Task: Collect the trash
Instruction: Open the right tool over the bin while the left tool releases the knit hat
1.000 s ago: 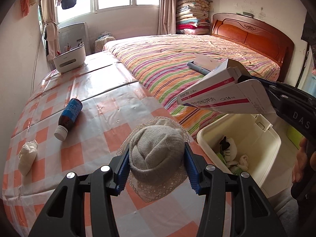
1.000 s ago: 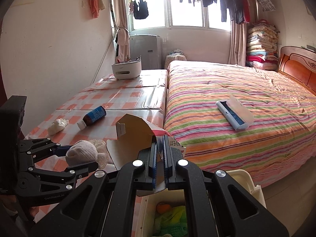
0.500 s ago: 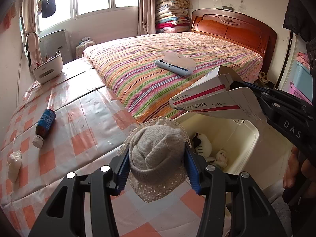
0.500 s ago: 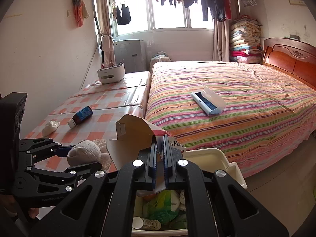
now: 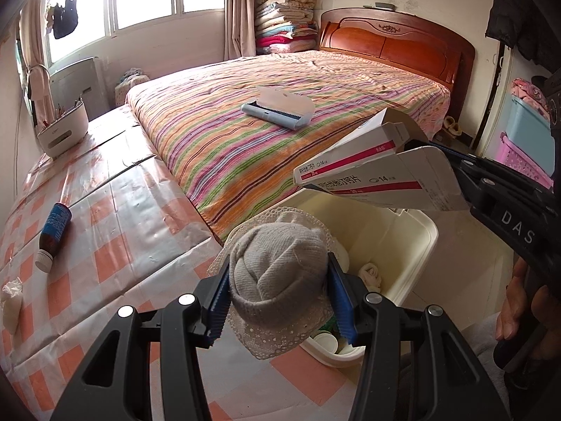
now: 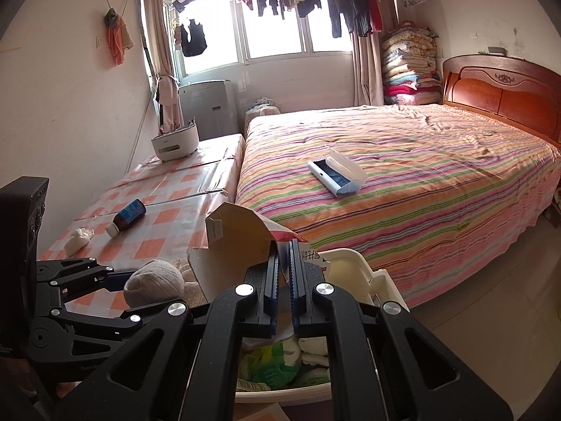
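Here, at far left on the checked tablecloth, a crumpled white tissue lies near the edge, and just beyond it a dark medicine bottle with a white cap lies on its side. A white desk organiser stands at the table's far end by the window.

In the middle, the left gripper has its blue pads pressed on either side of a rolled grey sock with a lace cuff, held over the table's edge and the near rim of the cream trash bin.

Beyond lies the striped bed, with a pale blue lint brush in an open case resting on it.

To the right, the right gripper has its jaws nearly shut, pinching a flap of an opened medicine carton, white with red stripes, which hangs above the bin. In the right wrist view the bin already holds green wrappers and white scraps. A hand grips the right tool at the far right edge.
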